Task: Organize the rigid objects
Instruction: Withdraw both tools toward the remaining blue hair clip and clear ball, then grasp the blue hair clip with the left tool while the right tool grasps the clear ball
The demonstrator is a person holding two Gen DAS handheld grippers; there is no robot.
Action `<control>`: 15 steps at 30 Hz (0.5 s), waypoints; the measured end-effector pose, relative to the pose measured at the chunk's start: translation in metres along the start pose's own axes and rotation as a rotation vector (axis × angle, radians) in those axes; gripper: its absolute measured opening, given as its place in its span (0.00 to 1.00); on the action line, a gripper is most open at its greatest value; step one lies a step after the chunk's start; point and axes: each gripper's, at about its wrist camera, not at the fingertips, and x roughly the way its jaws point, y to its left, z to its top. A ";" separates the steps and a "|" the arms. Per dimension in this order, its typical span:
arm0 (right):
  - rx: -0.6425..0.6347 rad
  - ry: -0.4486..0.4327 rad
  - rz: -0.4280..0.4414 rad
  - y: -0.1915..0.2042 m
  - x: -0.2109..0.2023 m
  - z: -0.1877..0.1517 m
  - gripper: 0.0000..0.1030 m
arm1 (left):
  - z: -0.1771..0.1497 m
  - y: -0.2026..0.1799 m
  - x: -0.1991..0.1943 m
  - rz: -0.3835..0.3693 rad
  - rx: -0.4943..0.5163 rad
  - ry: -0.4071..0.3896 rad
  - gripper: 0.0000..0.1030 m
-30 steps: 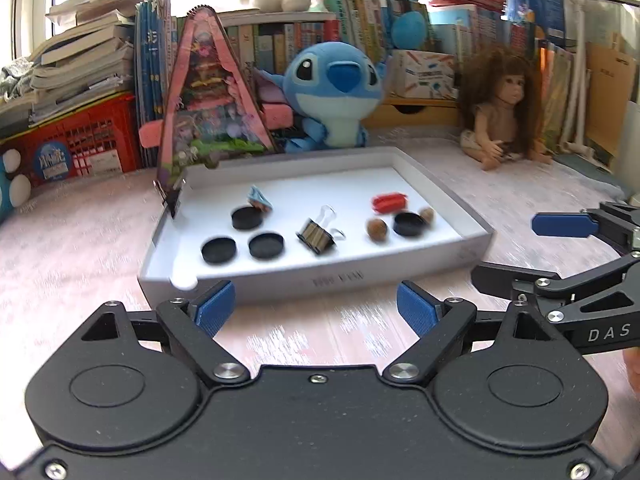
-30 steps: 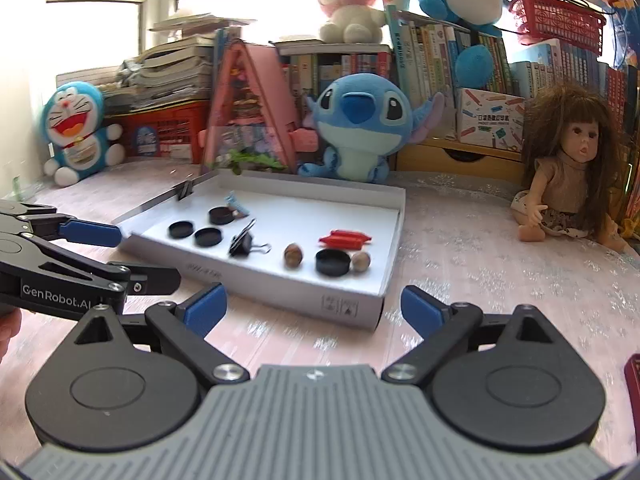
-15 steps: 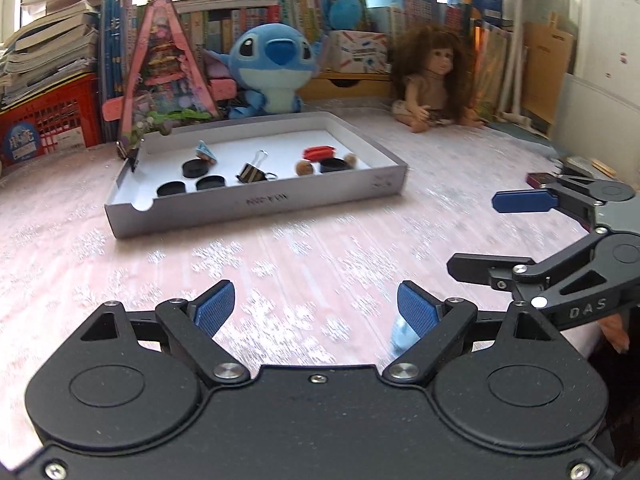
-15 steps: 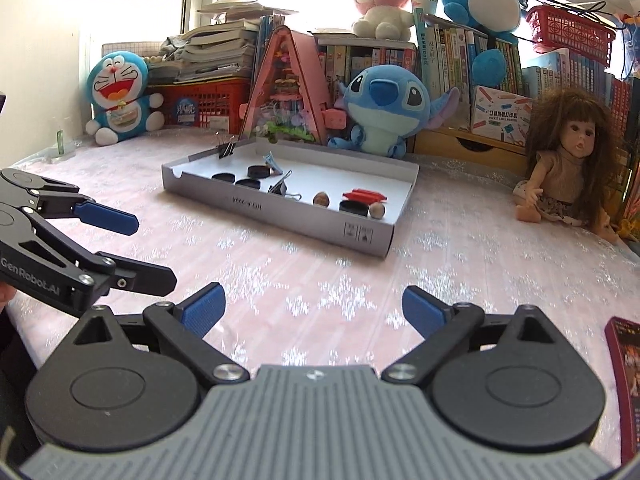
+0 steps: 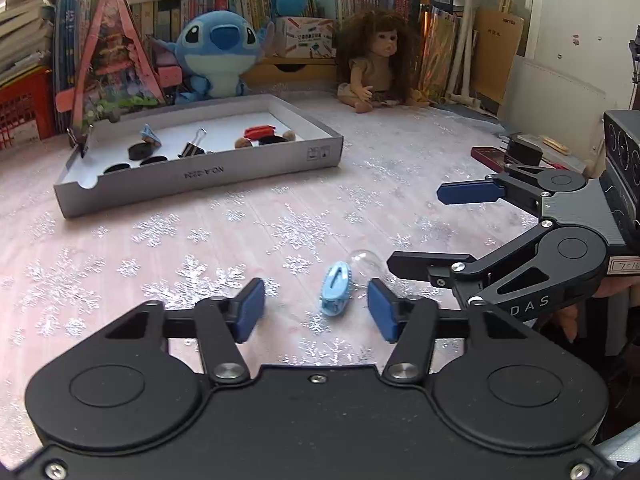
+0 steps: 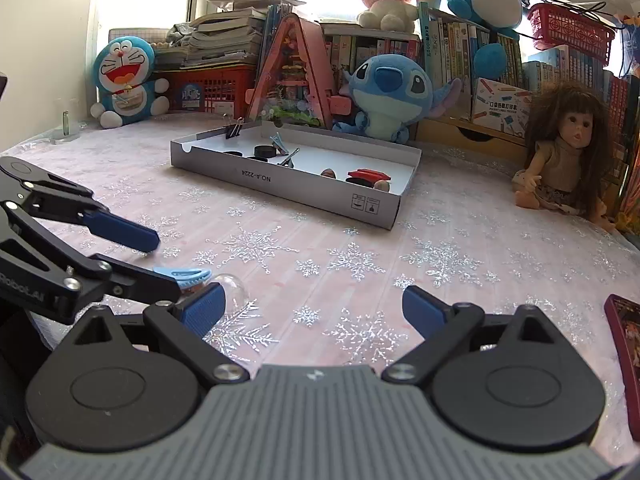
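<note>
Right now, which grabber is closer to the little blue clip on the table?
Left. The left gripper straddles the blue clip, open fingers either side. The right gripper hovers open just beyond, beside it.

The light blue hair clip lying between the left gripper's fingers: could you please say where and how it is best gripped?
Grip the light blue hair clip across its narrow width at mid-length. It lies flat on the tablecloth, long axis pointing roughly away from the left gripper, whose open jaws already straddle it. Come straight forward and low; the clear dome sits just beyond, so probably stop short.
</note>
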 end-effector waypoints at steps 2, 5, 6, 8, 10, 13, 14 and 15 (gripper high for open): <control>0.000 -0.004 0.008 0.001 -0.002 -0.001 0.96 | -0.001 -0.002 0.003 -0.008 -0.001 0.001 0.38; -0.013 -0.005 0.012 0.003 -0.002 -0.002 0.96 | 0.001 -0.003 0.008 -0.010 0.006 0.001 0.14; -0.014 -0.004 0.014 0.003 -0.002 -0.002 0.96 | 0.001 -0.003 0.008 -0.010 0.001 0.000 0.14; -0.013 -0.001 0.026 0.004 -0.002 -0.002 0.95 | 0.001 -0.003 0.007 -0.003 -0.010 -0.014 0.14; -0.016 0.002 0.041 0.006 -0.002 -0.002 0.94 | 0.003 -0.001 0.006 0.009 -0.015 -0.022 0.14; -0.027 0.004 0.064 0.011 0.000 -0.001 0.90 | 0.004 0.004 0.006 0.030 -0.029 -0.028 0.14; -0.029 0.004 0.073 0.013 0.000 0.000 0.89 | 0.004 0.006 0.005 0.041 -0.034 -0.030 0.14; -0.032 0.006 0.083 0.015 0.002 0.000 0.88 | 0.005 0.008 0.005 0.052 -0.040 -0.031 0.14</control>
